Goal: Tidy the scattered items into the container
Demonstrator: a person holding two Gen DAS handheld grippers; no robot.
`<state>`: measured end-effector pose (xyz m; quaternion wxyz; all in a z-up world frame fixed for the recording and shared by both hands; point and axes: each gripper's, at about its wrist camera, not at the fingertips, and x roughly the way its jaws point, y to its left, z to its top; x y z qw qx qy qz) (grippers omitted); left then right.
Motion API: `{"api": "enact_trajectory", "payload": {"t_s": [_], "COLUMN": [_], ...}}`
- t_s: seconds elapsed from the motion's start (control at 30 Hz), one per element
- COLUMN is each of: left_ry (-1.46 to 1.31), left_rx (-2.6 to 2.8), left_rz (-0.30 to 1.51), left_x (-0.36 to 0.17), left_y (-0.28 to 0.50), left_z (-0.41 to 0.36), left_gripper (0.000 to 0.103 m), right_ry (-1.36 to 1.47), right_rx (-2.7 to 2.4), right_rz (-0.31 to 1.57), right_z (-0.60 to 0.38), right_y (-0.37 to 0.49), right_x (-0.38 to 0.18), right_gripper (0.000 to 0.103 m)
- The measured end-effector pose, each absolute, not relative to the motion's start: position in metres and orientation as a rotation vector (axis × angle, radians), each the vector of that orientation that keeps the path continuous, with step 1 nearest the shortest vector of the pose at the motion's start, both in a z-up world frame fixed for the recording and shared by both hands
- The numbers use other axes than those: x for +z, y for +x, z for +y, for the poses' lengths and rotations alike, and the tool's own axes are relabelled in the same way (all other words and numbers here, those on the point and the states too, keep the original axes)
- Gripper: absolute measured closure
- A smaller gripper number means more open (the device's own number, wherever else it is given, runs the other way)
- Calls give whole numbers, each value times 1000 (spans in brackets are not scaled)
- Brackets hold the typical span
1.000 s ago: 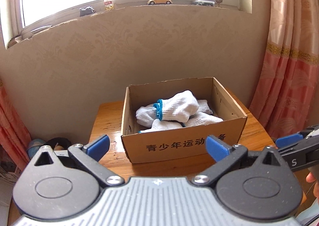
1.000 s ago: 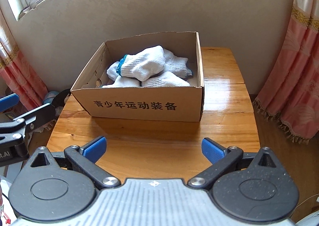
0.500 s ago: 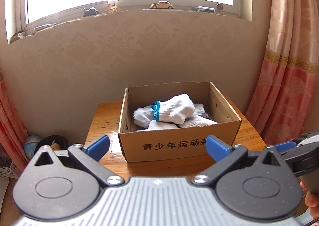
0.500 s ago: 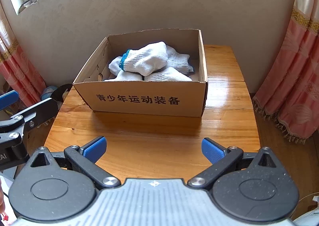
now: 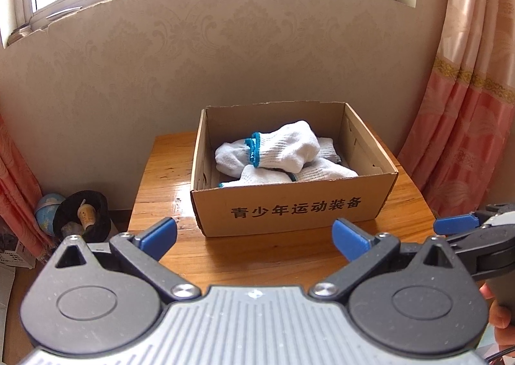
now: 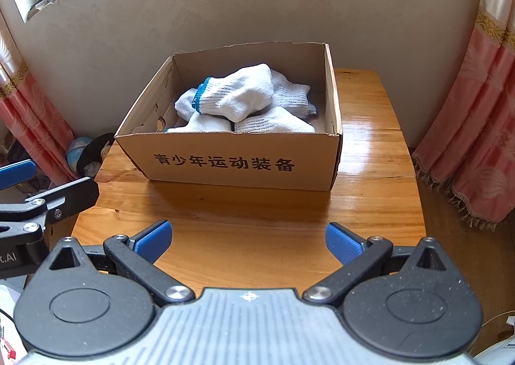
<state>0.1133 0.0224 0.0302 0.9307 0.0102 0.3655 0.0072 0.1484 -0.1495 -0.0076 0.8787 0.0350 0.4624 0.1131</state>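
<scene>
Left gripper (image 5: 254, 238) and right gripper (image 6: 246, 241) both spread wide, empty, hanging over the table's (image 6: 370, 172) near edge. Box (image 6: 238, 165) sits further back on the table; the white gloves (image 6: 244, 98) are piled inside it. Wall behind, window sill above.
</scene>
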Motion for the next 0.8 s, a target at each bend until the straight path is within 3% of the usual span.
{"api": "enact_trajectory", "payload": {"t_s": [0.8], "left_ry": [44], "left_rx": [34], "left_rz": [820], "left_x": [44], "left_y": [140], "left_z": [29], "left_gripper": [1], "right_ry": [-8], "right_rx": [227], "right_rz": [951], "right_z": [-135], "right_y": [153], "right_x": [20], "right_gripper": [0]}}
